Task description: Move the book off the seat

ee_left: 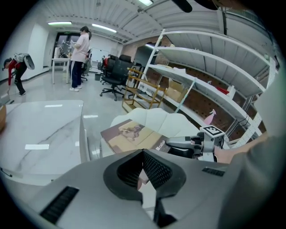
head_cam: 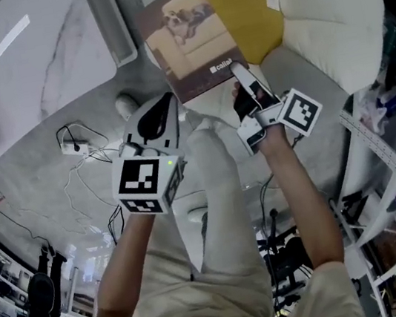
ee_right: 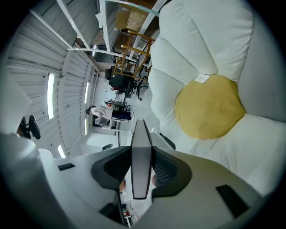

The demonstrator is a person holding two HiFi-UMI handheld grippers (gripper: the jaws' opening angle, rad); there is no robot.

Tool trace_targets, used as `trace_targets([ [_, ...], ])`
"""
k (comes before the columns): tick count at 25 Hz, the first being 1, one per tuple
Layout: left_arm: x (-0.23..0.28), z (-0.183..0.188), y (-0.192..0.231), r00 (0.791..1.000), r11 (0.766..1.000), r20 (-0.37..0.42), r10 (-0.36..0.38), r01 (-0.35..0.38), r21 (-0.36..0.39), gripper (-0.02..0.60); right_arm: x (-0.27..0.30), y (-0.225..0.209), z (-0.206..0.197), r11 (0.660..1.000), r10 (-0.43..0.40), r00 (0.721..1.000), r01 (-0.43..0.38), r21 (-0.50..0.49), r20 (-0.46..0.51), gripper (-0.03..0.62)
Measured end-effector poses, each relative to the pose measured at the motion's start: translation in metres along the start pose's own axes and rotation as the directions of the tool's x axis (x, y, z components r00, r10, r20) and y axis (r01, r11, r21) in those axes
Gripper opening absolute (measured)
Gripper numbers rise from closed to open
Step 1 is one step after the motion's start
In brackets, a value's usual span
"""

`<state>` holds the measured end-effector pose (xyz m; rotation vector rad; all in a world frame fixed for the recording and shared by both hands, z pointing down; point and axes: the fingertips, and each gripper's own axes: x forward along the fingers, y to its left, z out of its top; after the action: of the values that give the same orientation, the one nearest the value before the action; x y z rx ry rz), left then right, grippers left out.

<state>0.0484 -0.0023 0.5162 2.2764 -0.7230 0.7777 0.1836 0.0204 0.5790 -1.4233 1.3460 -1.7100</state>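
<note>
Fingers, right gripper: clamped on one edge of the book, which overhangs the white seat rim. Left gripper: fingers pressed together, empty.

The book has a smooth paper cover; the seat is soft padded cloth; the table gleams like marble.

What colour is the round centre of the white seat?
Mustard yellow; the centre shows best in the right gripper view.
</note>
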Motion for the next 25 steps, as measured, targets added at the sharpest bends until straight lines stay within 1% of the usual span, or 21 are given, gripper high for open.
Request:
trace_targets([
  [6,-0.025,0.011,0.038,0.999,0.998,0.027,0.042,-0.041,-0.045,0.011,0.032,0.033,-0.02,0.999,0.015,0.998,-0.017,-0.035,-0.055,0.148],
  [11,-0.037,0.014,0.055,0.995,0.993,0.05,0.089,-0.085,-0.078,0.012,0.053,0.052,-0.031,0.998,0.034,0.995,-0.039,-0.045,-0.099,0.148],
  [18,-0.067,0.014,0.096,0.985,0.98,0.079,0.154,-0.143,-0.137,0.011,0.094,0.083,-0.065,0.996,0.061,0.987,-0.07,-0.06,-0.15,0.148],
  [25,-0.087,0.015,0.136,0.977,0.968,0.09,0.195,-0.176,-0.18,0.011,0.138,0.099,-0.097,0.996,0.062,0.982,-0.072,-0.055,-0.177,0.147],
])
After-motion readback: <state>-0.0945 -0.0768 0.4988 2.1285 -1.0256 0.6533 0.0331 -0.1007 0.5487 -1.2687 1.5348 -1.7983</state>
